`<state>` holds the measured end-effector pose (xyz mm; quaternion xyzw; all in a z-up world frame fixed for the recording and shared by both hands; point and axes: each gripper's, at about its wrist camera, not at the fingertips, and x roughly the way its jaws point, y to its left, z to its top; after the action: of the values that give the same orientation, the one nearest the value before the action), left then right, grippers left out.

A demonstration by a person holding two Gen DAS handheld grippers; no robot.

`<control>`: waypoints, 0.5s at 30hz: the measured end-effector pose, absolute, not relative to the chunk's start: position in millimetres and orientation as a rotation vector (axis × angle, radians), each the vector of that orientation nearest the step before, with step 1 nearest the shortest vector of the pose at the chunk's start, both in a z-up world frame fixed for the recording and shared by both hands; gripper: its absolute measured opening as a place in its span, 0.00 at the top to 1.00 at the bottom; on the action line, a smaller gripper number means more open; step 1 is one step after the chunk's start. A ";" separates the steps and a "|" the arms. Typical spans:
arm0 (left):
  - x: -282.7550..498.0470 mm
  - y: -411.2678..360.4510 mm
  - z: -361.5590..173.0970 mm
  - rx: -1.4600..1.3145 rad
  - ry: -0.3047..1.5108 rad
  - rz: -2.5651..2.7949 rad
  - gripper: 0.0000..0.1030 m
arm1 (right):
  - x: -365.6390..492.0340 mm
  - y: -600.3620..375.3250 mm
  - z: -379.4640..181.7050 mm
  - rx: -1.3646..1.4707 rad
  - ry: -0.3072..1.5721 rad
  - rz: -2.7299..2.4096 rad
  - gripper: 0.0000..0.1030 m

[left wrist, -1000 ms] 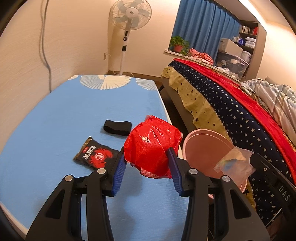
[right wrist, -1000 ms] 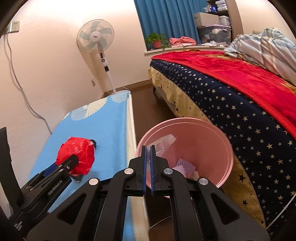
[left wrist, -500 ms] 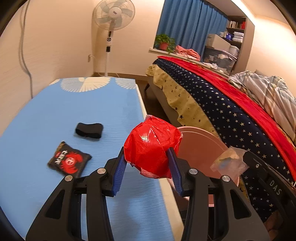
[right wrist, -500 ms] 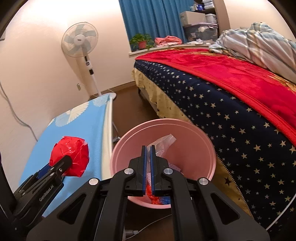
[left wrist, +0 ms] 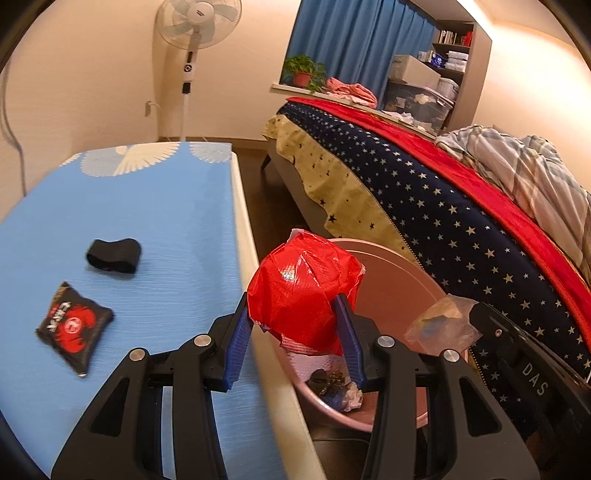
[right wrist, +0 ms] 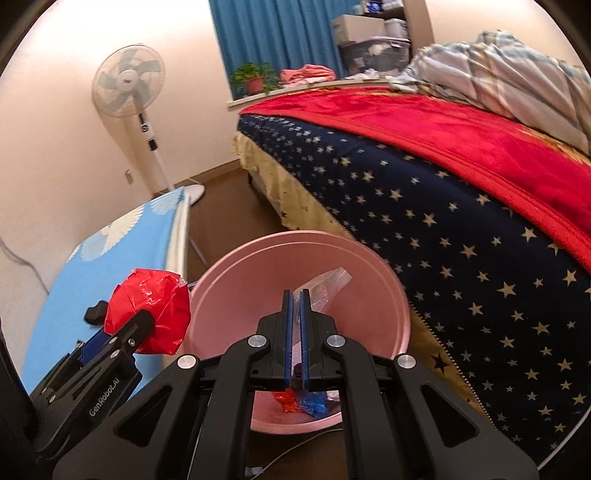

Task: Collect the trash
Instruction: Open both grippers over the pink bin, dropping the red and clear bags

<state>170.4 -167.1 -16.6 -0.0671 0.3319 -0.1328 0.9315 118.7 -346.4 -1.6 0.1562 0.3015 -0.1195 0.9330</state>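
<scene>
Red crumpled wrapper (left wrist: 303,291) clamped mid-bulge by left gripper (left wrist: 295,325), over pink bin (right wrist: 388,291) rim; light, crushable, slippery film. Right gripper (right wrist: 295,306) pinches clear bag (right wrist: 325,284), probably flimsy, above bin.

Two grippers are showing: the left gripper (left wrist: 295,332) and the right gripper (right wrist: 295,321). One red crumpled wrapper (left wrist: 303,291) is sitting at frame centre, one clear plastic bag (left wrist: 443,326) at lower right. One pink bin (right wrist: 258,288) is standing below centre. One black snack packet (left wrist: 74,332) and one black band (left wrist: 113,255) are lying at left. One fan (left wrist: 195,22) is standing at upper left, one potted plant (left wrist: 303,72) at top centre.
</scene>
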 end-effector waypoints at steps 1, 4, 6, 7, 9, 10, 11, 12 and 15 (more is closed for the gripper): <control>171.5 -169.0 -17.7 -0.138 0.681 -0.275 0.57 | 119.4 -348.2 -2.9 0.324 0.619 -0.249 0.96; 175.8 -176.2 -21.5 -0.142 0.689 -0.292 0.57 | 121.9 -352.6 -6.2 0.331 0.624 -0.259 0.96; 178.0 -181.1 -23.9 -0.150 0.695 -0.317 0.56 | 122.1 -355.5 -7.8 0.335 0.626 -0.271 0.96; 178.7 -182.9 -24.7 -0.154 0.697 -0.331 0.56 | 122.0 -357.3 -8.6 0.340 0.629 -0.280 0.95; 179.3 -187.9 -25.7 -0.158 0.703 -0.352 0.53 | 121.9 -362.2 -9.7 0.355 0.636 -0.306 0.92; 178.7 -189.6 -25.5 -0.163 0.705 -0.363 0.51 | 121.9 -364.2 -10.1 0.359 0.640 -0.315 0.90; 178.3 -189.9 -25.3 -0.165 0.705 -0.366 0.51 | 121.3 -366.0 -10.1 0.366 0.642 -0.321 0.87; 177.9 -189.9 -24.1 -0.163 0.703 -0.364 0.51 | 120.3 -367.3 -9.8 0.371 0.642 -0.327 0.84; 175.0 -182.2 -18.7 -0.167 0.689 -0.345 0.51 | 116.3 -367.7 -7.1 0.384 0.635 -0.339 0.71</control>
<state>175.0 -182.2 -18.7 -0.0816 0.3356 -0.1681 0.9233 116.3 -367.6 -7.1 0.1868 0.3090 -0.1647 0.9179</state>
